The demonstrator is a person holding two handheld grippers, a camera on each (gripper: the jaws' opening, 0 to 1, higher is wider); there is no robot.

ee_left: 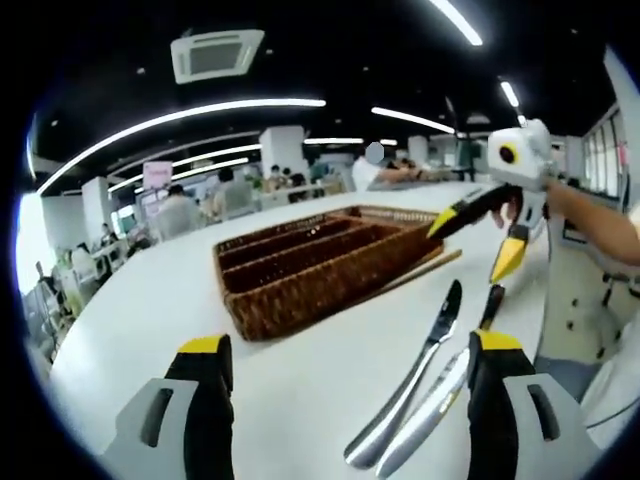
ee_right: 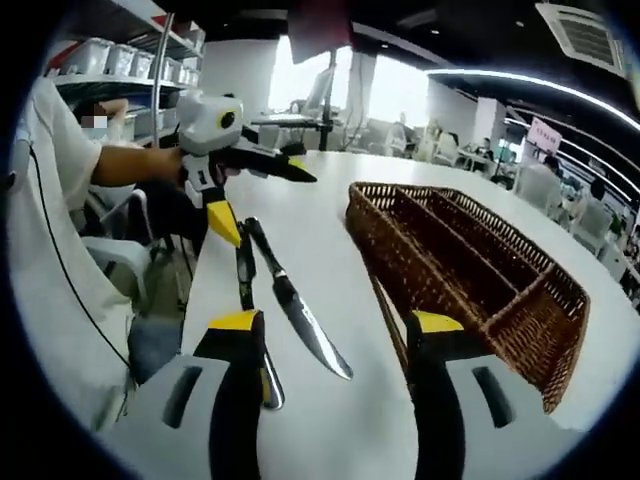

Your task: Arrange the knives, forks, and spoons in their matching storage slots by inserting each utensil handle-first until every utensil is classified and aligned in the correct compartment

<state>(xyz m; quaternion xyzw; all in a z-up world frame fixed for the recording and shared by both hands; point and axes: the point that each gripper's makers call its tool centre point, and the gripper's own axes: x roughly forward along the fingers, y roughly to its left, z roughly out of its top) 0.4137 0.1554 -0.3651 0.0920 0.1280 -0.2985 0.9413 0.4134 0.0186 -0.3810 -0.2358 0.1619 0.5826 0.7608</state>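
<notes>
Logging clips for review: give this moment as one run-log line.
left gripper: open, empty | right gripper: open, empty | knives: on table | wicker tray: slots look empty

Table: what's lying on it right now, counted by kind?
Wicker cutlery tray: 1
Table knife: 1
Second utensil, kind unclear: 1
Thin wooden stick beside the tray: 1
Total: 4
</notes>
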